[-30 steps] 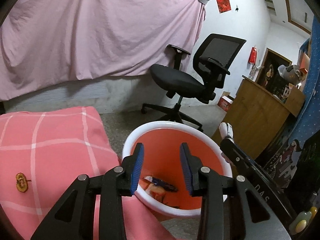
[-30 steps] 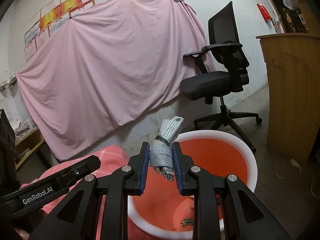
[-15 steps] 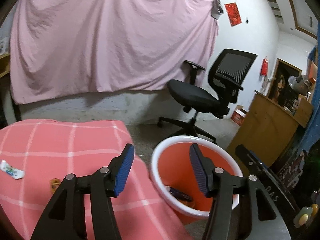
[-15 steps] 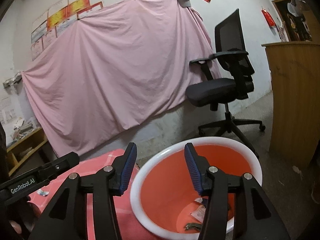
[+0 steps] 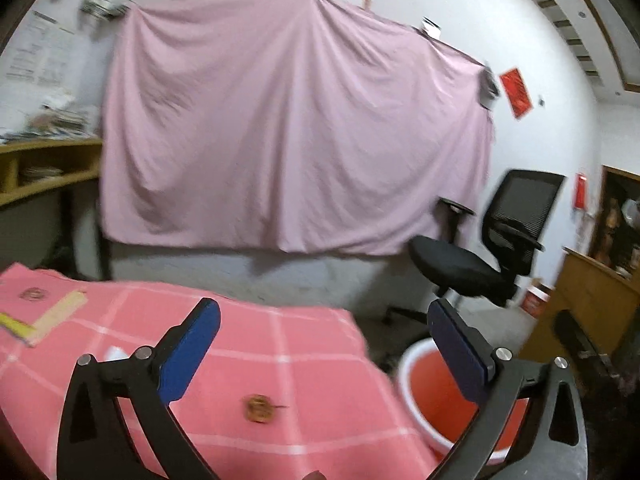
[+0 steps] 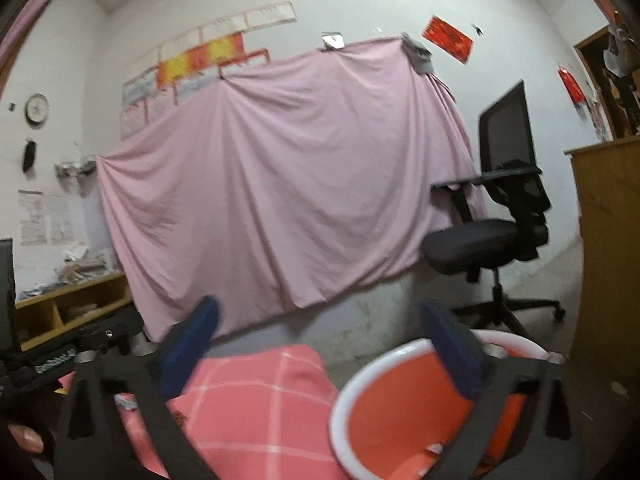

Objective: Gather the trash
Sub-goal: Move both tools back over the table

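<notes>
Left gripper (image 5: 322,344) is spread wide, its jaws having just been opening, with nothing between them, and it hangs over the pink checked tabletop (image 5: 320,360). A small brown scrap (image 5: 259,409) lies on the cloth below it, and a pale strip (image 5: 60,312) sits further left. Right gripper (image 6: 316,344) has just been opening too and stands wide, nothing in it, its right finger above the orange bin (image 6: 400,412). Bits of trash (image 6: 434,449) lie on the bin's floor. Behind stands a black office chair (image 6: 496,236).
</notes>
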`<state>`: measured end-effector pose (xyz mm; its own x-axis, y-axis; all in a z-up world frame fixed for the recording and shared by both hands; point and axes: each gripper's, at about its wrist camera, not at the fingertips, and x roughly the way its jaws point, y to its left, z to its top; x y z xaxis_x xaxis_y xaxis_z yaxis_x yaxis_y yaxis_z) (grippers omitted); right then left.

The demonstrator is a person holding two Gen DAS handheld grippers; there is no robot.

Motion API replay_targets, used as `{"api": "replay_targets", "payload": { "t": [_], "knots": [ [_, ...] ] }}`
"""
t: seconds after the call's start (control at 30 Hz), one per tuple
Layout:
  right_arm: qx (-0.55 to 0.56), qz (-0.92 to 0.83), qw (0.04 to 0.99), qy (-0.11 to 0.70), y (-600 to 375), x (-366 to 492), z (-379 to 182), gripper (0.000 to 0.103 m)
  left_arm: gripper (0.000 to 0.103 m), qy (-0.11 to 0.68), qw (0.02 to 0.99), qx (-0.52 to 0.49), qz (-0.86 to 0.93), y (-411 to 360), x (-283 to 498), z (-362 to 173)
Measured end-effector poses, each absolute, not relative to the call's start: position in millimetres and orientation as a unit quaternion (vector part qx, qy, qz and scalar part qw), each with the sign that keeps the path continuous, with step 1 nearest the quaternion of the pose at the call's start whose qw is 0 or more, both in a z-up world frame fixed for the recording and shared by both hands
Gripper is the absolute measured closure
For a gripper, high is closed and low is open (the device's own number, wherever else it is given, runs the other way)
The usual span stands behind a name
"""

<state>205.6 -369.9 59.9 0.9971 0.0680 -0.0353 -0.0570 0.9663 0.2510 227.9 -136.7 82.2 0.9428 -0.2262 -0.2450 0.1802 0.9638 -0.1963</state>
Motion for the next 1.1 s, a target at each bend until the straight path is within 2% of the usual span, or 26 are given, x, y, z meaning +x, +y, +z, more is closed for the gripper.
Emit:
{"api": "replay_targets", "payload": {
  "t": [0.2, 0.57, 0.9, 1.1],
  "knots": [
    [0.094, 0.069, 0.993, -0.012, -342.3, 199.7, 68.5, 0.000, 0.001, 0.099, 0.989, -0.080, -0.070, -98.2, 206.9, 78.3],
    [0.063, 0.118, 0.991, -0.021, -290.7, 203.2, 68.6, 0.000, 0.001, 0.049, 0.998, -0.041, -0.023, -46.2, 169.8, 62.3],
    [0.035, 0.151, 0.988, -0.011, -246.6, 210.5, 60.9, 0.000, 0.001, 0.051, 0.999, -0.009, -0.017, -12.1, 161.7, 44.3],
    [-0.009, 0.162, 0.986, 0.025, -222.4, 221.7, 53.9, 0.000, 0.001, 0.099, 0.994, -0.006, -0.044, 4.3, 178.5, 31.0]
  ]
}}
